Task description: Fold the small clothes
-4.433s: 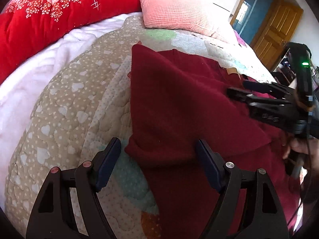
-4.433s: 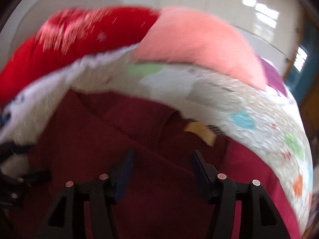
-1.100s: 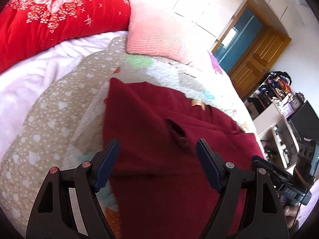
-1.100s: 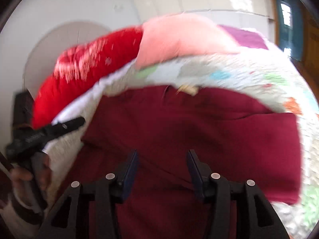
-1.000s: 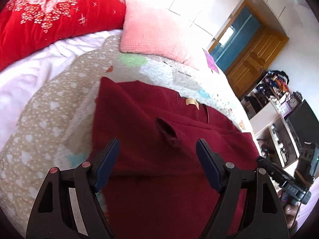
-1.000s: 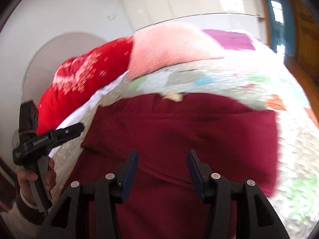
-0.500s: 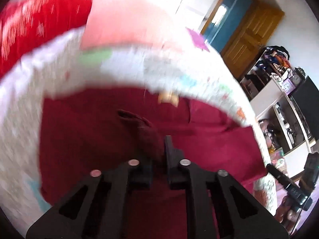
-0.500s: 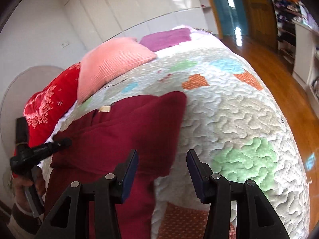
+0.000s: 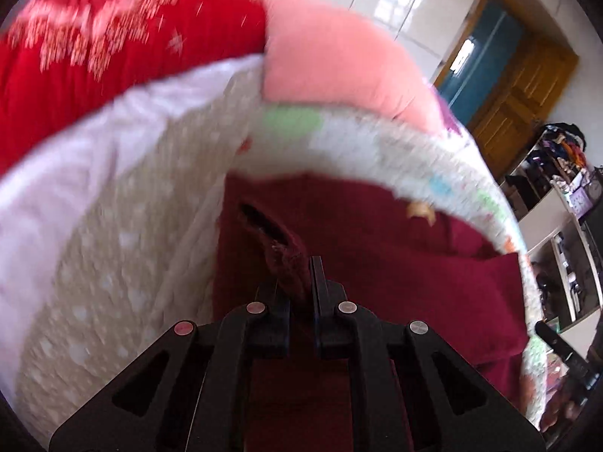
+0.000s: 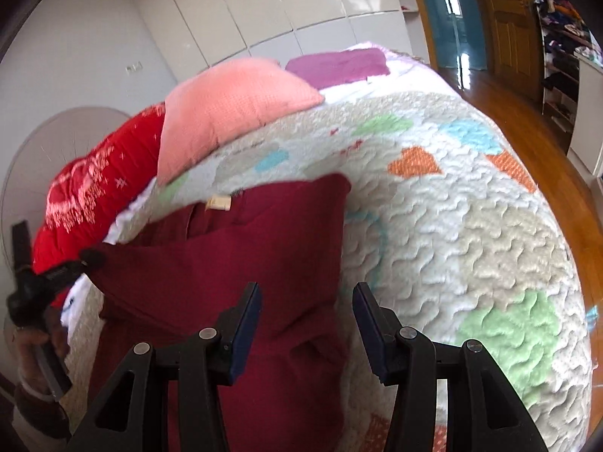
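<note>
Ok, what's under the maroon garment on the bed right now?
The maroon garment lies on the heart-patterned quilt, which shows all around it. Anything else beneath is covered. The left gripper pinches a fold of it; the right gripper is open above its edge.

1. Bed ahead of and right of the right fingers, covered by a pale quilt with green, blue and orange heart patches.
2. Beyond the fingers, at the bed's far end: pink pillow, purple pillow, red floral duvet to the left.
3. Past the pillows: glossy white wardrobe panels reflecting window light.
4. Grey wall far left with a small wall socket.
5. Far right: wooden floor, wooden door, teal doorway.
6. White open shelving with clutter, right of the left fingers.
</note>
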